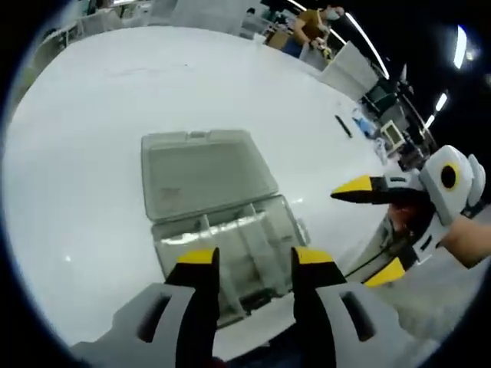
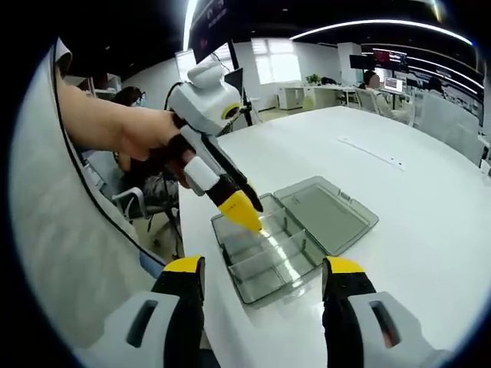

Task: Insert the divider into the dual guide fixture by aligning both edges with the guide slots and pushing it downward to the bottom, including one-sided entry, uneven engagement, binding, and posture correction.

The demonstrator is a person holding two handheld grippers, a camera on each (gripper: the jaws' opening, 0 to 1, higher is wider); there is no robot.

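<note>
Step in hand looks like approach/pre-insertion. Left gripper [image 1: 249,264] hovers over the near edge of the clear compartment box [image 1: 226,249], fingers spread apart, nothing between them. Right gripper [image 2: 265,276] likewise released and empty, box [image 2: 268,257] just beyond its tips. In the left gripper view the right gripper [image 1: 380,226] sits at 3 o'clock, fingers wide apart, off the box's side. In the right gripper view the left gripper [image 2: 242,211] comes in from 10 o'clock, yellow tip down over the tray's compartments; cannot tell if it touches anything.

Box lies open on the white surface [image 1: 77,153], lid [image 1: 203,172] folded flat at 12 o'clock of the tray. Clear partitions inside the tray; cannot tell which is the loose divider or whether it sits in its slots.

Next move, as a guess: find and pinch the divider, square both edges to the slots, press down evenly.

Farther out: small dark item [image 1: 343,126] on the surface at 2 o'clock, well apart. Office chairs, desks, people beyond. Nothing blocks the box.
</note>
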